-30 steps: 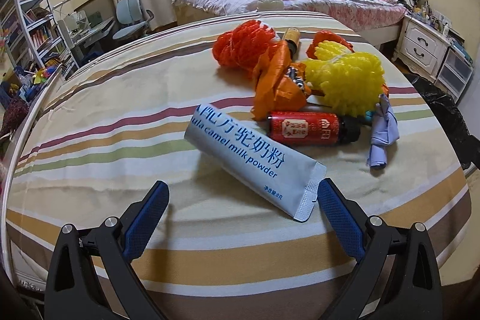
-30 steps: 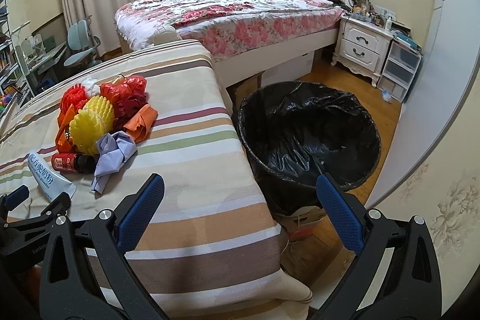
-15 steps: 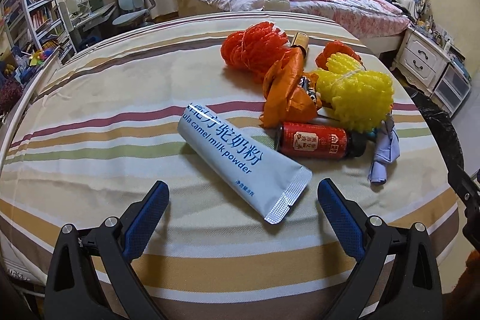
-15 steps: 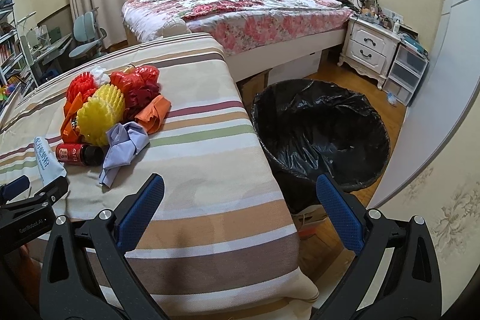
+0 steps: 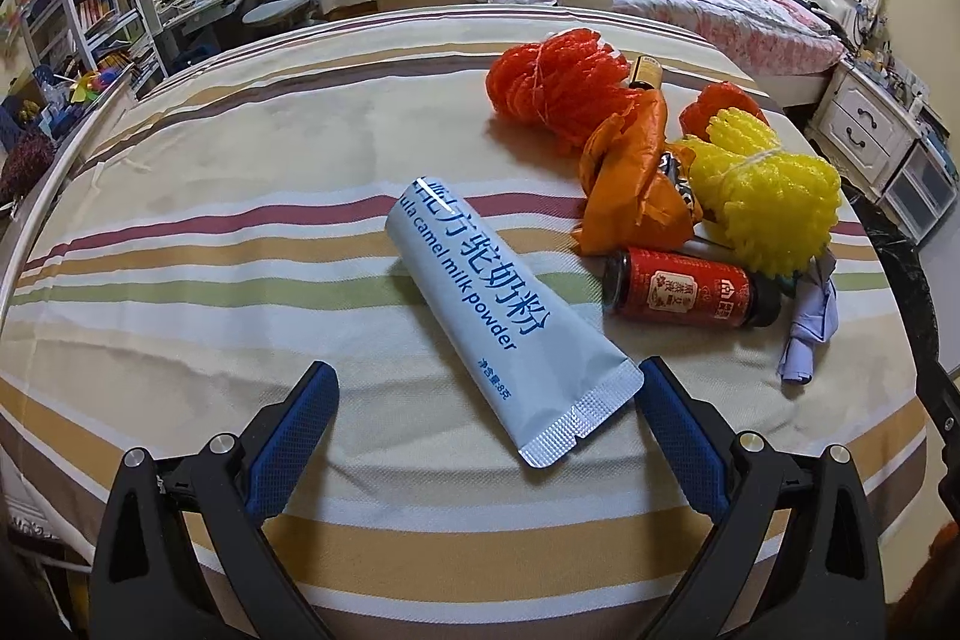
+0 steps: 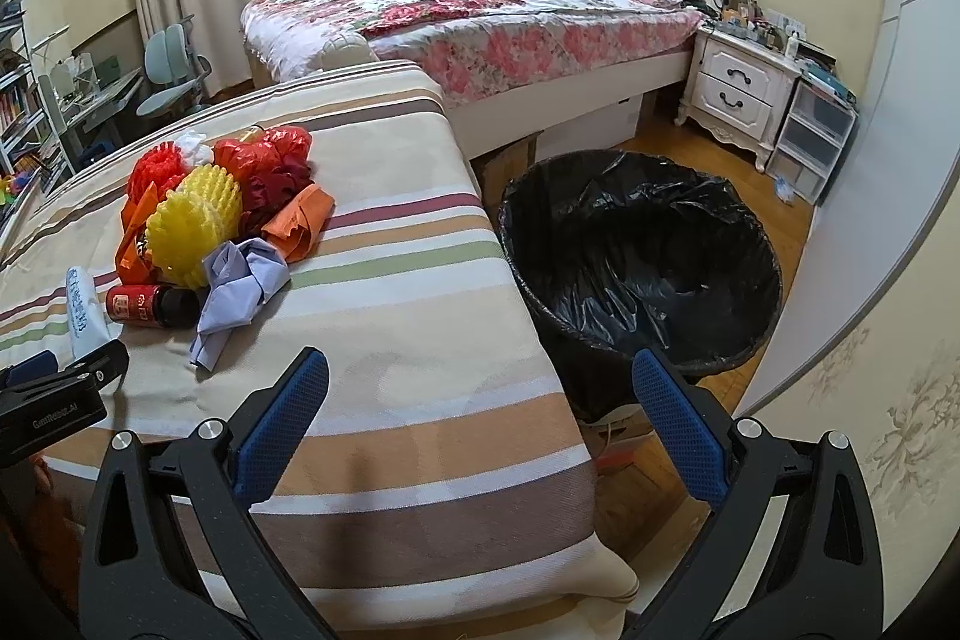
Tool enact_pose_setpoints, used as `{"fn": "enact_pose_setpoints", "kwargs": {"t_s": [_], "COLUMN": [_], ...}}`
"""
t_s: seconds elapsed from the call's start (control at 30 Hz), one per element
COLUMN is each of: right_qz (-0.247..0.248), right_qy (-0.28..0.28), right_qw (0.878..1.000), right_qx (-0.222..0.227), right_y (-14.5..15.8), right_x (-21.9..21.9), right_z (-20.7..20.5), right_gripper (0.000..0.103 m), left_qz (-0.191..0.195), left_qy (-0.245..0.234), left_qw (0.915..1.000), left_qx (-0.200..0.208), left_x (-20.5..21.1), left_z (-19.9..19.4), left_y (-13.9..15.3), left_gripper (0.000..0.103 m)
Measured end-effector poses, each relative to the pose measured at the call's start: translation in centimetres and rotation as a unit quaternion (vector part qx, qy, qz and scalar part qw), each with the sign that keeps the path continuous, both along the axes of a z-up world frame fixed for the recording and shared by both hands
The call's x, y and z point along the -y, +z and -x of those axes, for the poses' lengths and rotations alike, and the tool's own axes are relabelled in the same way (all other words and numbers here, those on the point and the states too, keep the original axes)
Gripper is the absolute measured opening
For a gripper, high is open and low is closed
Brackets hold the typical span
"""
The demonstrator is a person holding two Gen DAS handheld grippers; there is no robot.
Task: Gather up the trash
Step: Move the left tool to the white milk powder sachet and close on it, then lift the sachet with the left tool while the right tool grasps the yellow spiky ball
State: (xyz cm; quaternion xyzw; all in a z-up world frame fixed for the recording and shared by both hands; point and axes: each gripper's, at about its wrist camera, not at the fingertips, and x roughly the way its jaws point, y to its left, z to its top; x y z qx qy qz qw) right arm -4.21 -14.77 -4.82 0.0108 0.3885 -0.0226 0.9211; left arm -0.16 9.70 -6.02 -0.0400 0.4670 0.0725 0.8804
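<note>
Both views are lit evenly by warm, yellowish indoor light from above. Soft, short shadows are cast under the milk powder sachet [image 5: 507,307] and the red bottle [image 5: 684,287]. A faint sheen is seen on the black bin liner [image 6: 639,250]. Strong fisheye bending and dark vignetted corners are seen; focus is kept sharp centrally.

Count: 1 milk powder sachet [image 5: 507,307], 1 red bottle [image 5: 690,287], 1 yellow foam net [image 5: 765,196], 1 lilac wrapper [image 5: 810,322], 1 lined bin [image 6: 639,268]; orange/red scraps too tangled to count.
</note>
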Motion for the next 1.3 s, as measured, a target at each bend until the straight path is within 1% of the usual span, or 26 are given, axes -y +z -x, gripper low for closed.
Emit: {"fn": "enact_pose_setpoints", "kwargs": {"t_s": [0.1,0.2,0.43,0.5,0.6,0.67,0.77,0.8,0.83,0.87,0.9,0.97,1.03,1.1,1.3], "right_qz": [0.001,0.002,0.007,0.008,0.007,0.007,0.006,0.006,0.006,0.006,0.006,0.006,0.007,0.007,0.010], "right_qy": [0.002,0.003,0.009,0.009,0.009,0.010,0.008,0.009,0.009,0.009,0.009,0.009,0.010,0.010,0.013], "right_qw": [1.000,1.000,1.000,1.000,1.000,1.000,1.000,1.000,1.000,1.000,1.000,1.000,1.000,1.000,1.000], "right_qx": [-0.001,-0.002,-0.003,-0.003,-0.004,-0.004,-0.005,-0.005,-0.006,-0.006,-0.006,-0.007,-0.006,-0.006,-0.003], "right_y": [0.0,0.0,0.0,0.0,-0.1,-0.1,-0.2,-0.2,-0.2,-0.2,-0.2,-0.3,-0.2,-0.3,-0.1], "right_x": [-0.1,-0.4,-0.9,-0.9,-1.0,-1.0,-1.0,-1.0,-1.1,-1.1,-1.0,-1.1,-1.1,-1.2,-1.4], "right_z": [0.0,0.0,0.0,-0.1,-0.1,-0.1,-0.1,-0.1,-0.1,-0.1,-0.1,-0.1,-0.1,-0.2,-0.4], "right_gripper": [0.099,0.099,0.099,0.099,0.099,0.099,0.099,0.099,0.099,0.099,0.099,0.099,0.099,0.099,0.099], "left_qz": [0.002,0.012,0.026,0.024,0.010,0.012,0.014,0.011,0.004,-0.005,-0.004,-0.007,-0.008,-0.006,0.005], "left_qy": [0.002,0.007,0.025,0.032,0.037,0.037,0.030,0.028,0.026,0.023,0.015,0.007,-0.001,-0.008,-0.008], "left_qw": [1.0000,0.9999,0.9993,0.9992,0.9992,0.9992,0.9994,0.9995,0.9996,0.9996,0.9997,0.9997,0.9996,0.9995,0.9992], "left_qx": [-0.001,-0.002,0.001,0.005,0.005,0.000,0.005,0.007,0.010,0.015,0.019,0.020,0.025,0.030,0.039], "left_x": [-0.6,-1.2,-1.9,-2.1,-2.4,-2.7,-2.7,-2.6,-2.5,-2.4,-2.3,-2.2,-2.2,-2.4,-2.8], "left_z": [0.5,0.7,-0.4,-0.6,-1.0,-1.0,-0.8,-0.7,-0.6,-0.4,-0.3,-0.3,-0.2,-0.2,-0.1], "left_y": [0.0,0.1,0.4,0.4,0.2,0.0,0.1,0.1,0.2,0.2,0.3,0.4,0.5,0.7,1.1], "left_gripper": [0.097,0.097,0.097,0.097,0.097,0.096,0.095,0.091,0.081,0.077,0.072,0.065,0.051,0.043,0.043]}}
